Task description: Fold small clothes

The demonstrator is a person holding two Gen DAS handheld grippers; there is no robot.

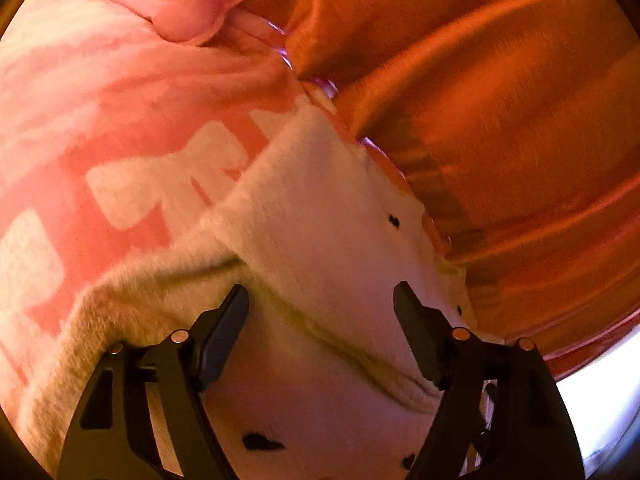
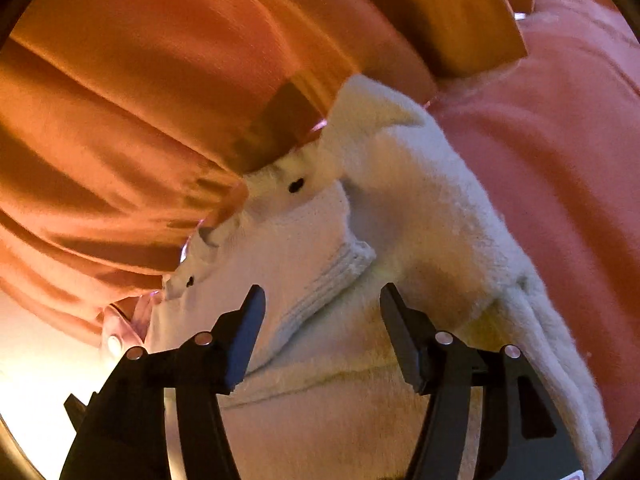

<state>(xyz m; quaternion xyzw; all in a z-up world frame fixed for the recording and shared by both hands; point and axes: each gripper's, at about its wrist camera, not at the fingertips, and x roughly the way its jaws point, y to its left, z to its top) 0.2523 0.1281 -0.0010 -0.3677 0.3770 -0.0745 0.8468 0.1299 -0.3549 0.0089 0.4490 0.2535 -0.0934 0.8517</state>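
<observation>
Looking out from the left claw (image 1: 322, 308), its jaws stood apart and empty, hovering just over a cream knit garment (image 1: 320, 216) with little black dots. The right claw (image 2: 322, 308) was the same deal, spread and gripping nothing, right above the garment's ribbed cuff (image 2: 332, 280). The garment lay on a pink printed cloth (image 1: 120, 120), beside rumpled orange fabric (image 2: 140, 100). I'd say folding was partly done: one flap was doubled over, but the bundle looked lumpy and unfinished. In the left view its long axis ran from lower left to upper right.
</observation>
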